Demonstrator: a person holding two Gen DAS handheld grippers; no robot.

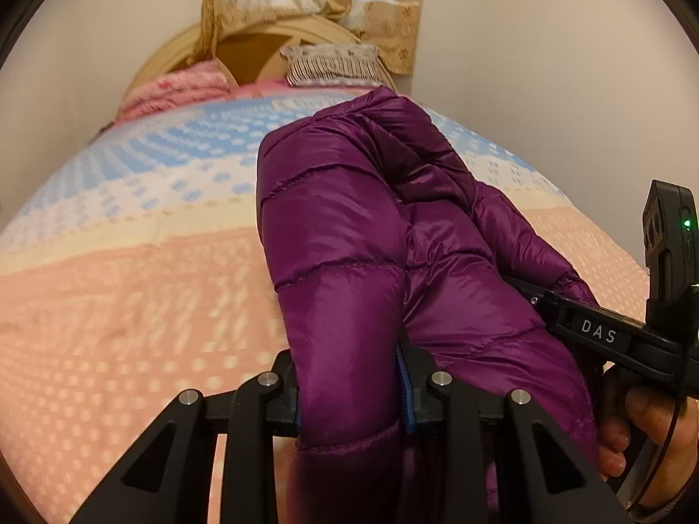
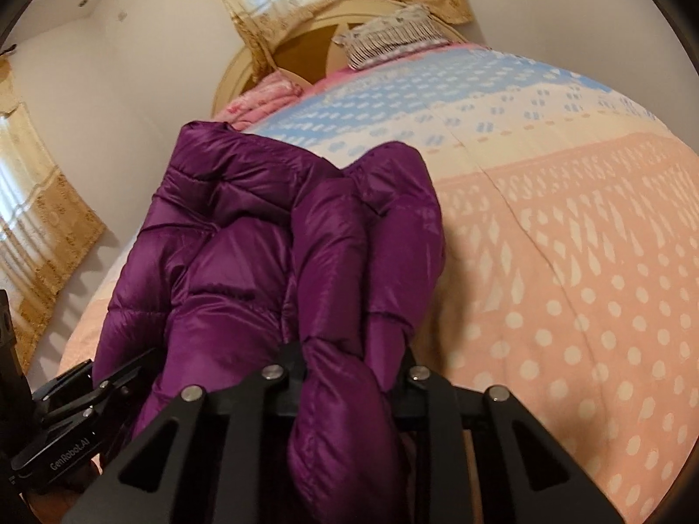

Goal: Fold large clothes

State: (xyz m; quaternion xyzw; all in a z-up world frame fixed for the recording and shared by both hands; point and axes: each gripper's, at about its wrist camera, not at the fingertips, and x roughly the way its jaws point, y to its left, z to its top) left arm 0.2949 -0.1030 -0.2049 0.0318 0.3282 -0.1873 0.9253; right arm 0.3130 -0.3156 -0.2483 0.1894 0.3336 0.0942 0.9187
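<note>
A shiny purple quilted down jacket (image 1: 340, 227) lies bunched and folded lengthwise on the bed. In the left wrist view my left gripper (image 1: 351, 375) is shut on a thick padded fold at the jacket's near end, with blue pads pressing both sides. My right gripper (image 1: 539, 297) reaches into the jacket's right edge, and a hand holds its handle. In the right wrist view my right gripper (image 2: 351, 362) is shut on a puffy fold of the jacket (image 2: 244, 253). The left gripper (image 2: 126, 375) shows at the lower left against the jacket's edge.
The bed cover (image 1: 131, 297) has pink, cream and blue dotted bands. A striped pillow (image 1: 332, 63) and a pink blanket (image 1: 174, 91) lie by the round headboard (image 1: 253, 54). A gold curtain (image 1: 314, 0) hangs behind, and white walls stand on both sides.
</note>
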